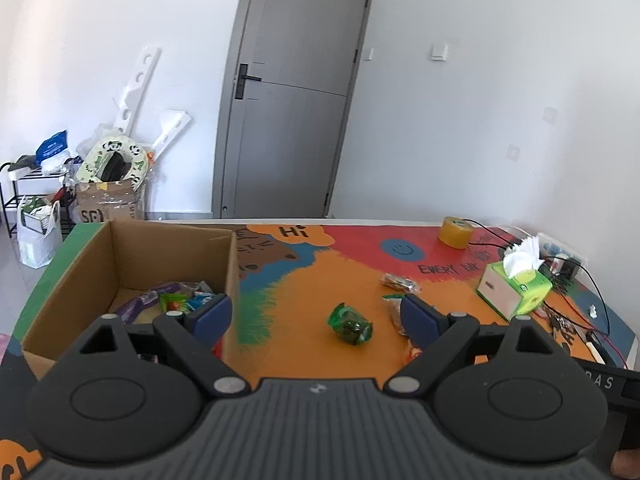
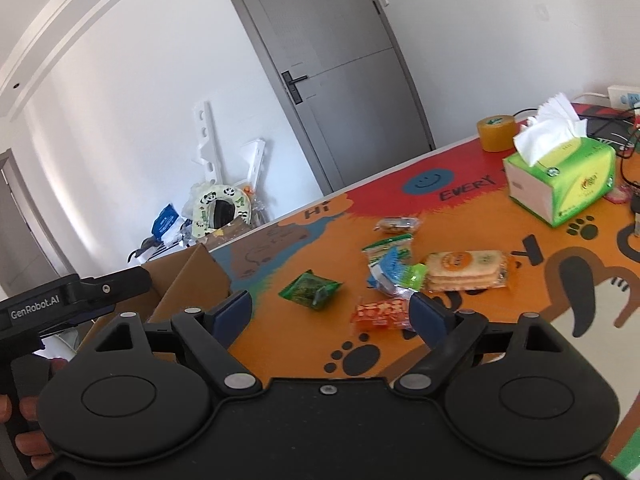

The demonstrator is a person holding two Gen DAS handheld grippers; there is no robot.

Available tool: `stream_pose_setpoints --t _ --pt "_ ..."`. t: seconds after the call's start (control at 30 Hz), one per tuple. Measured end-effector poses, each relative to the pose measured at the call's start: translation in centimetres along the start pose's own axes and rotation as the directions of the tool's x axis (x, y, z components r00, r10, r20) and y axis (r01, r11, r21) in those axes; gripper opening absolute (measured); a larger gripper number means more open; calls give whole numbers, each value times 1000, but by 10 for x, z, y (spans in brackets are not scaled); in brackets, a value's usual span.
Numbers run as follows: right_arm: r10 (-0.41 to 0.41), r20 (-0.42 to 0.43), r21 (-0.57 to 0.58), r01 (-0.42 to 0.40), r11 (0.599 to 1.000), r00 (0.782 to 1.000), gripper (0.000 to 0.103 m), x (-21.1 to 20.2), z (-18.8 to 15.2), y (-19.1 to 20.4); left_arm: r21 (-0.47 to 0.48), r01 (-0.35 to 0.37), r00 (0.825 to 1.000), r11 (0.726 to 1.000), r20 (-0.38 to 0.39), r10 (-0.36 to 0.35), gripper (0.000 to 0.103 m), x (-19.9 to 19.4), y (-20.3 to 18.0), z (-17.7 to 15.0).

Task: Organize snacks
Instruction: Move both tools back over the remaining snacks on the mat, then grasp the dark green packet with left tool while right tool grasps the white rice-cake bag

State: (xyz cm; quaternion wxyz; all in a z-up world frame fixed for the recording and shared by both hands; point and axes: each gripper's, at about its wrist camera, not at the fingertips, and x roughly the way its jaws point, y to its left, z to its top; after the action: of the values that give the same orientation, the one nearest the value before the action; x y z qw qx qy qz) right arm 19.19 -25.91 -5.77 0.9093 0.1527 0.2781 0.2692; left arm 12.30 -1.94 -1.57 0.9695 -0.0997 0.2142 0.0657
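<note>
Both my grippers, left (image 1: 316, 312) and right (image 2: 332, 312), gape wide, empty. Crinkly green snack packet (image 1: 351, 324) lies flat, long axis diagonal; cardboard box (image 1: 168, 248) left.

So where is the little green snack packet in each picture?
Left wrist view: the green snack packet lies on the orange mat, low in the middle, between the fingers.
Right wrist view: the green snack packet lies left of the snack pile, just right of the cardboard box.
Shared landmark: the tissue box, far right in both.
</note>
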Motion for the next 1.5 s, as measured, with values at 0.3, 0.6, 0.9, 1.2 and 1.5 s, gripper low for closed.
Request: stream_pose_setpoints --t 0.3,0.6,0.9,1.2,1.5 --pt "-42 1 40 42 998 999 86 -3 -4 -29 18 32 999 999 -34 -32 90 17 -20 -8" --pt "-65 -9 62 65 996 998 85 11 2 -52 29 56 995 998 -80 -54 90 50 -37 -12" --pt "-70 -10 29 70 997 998 85 41 26 -61 10 26 992 1000 -122 -24 90 90 -41 -8" --pt "-56 -45 -7 56 998 997 85 81 46 -69 -8 -12 987 1000 -158 10 89 126 -39 -4" --pt "-53 -102 6 54 999 993 85 114 46 -84 -13 -33 977 999 -209 29 88 161 -41 -10"
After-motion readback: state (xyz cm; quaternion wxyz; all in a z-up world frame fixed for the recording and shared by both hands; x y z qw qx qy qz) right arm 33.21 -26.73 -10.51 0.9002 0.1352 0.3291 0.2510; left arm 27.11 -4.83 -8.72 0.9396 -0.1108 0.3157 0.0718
